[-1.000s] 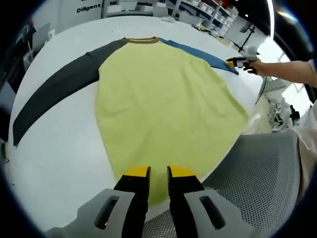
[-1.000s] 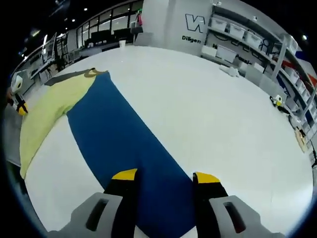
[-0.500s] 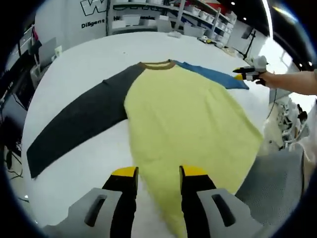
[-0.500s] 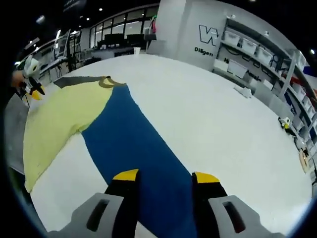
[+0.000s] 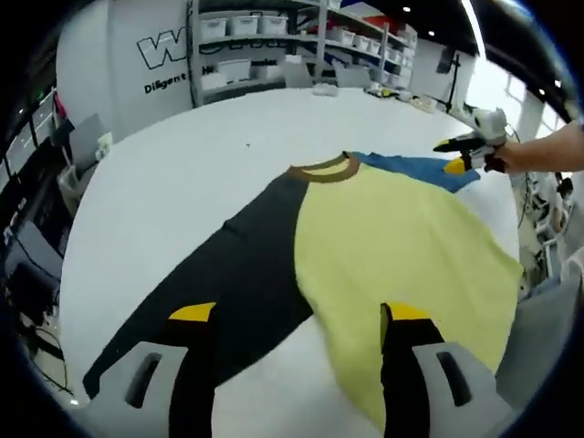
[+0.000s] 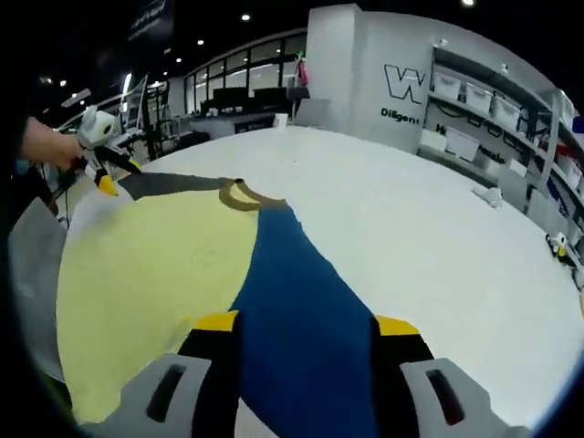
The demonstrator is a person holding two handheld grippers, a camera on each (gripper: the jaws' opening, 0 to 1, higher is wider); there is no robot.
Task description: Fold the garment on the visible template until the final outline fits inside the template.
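A long-sleeved shirt lies flat on the white table (image 5: 173, 173). It has a yellow body (image 5: 401, 237), a brown collar (image 5: 322, 170), a dark grey sleeve (image 5: 228, 283) and a blue sleeve (image 5: 415, 169). My left gripper (image 5: 299, 315) hovers open and wide over the seam between the grey sleeve and the yellow body, holding nothing. My right gripper (image 6: 307, 324) is open above the blue sleeve (image 6: 292, 292), with the yellow body (image 6: 146, 274) to its left. The right gripper (image 5: 467, 153) also appears by the blue sleeve's end, in a hand. The left gripper (image 6: 102, 169) shows beyond the grey sleeve (image 6: 164, 185).
A grey mesh chair back (image 5: 547, 319) stands at the table's near edge, beside the shirt's hem. Shelves with white bins (image 5: 274, 36) line the far wall. Small items (image 6: 493, 193) lie far off on the table. Bare tabletop (image 6: 438, 246) stretches beyond the blue sleeve.
My left gripper's jaws have spread from nearly closed to wide, and it has moved from the hem toward the grey sleeve. My right gripper stayed open and shifted along the blue sleeve toward the body.
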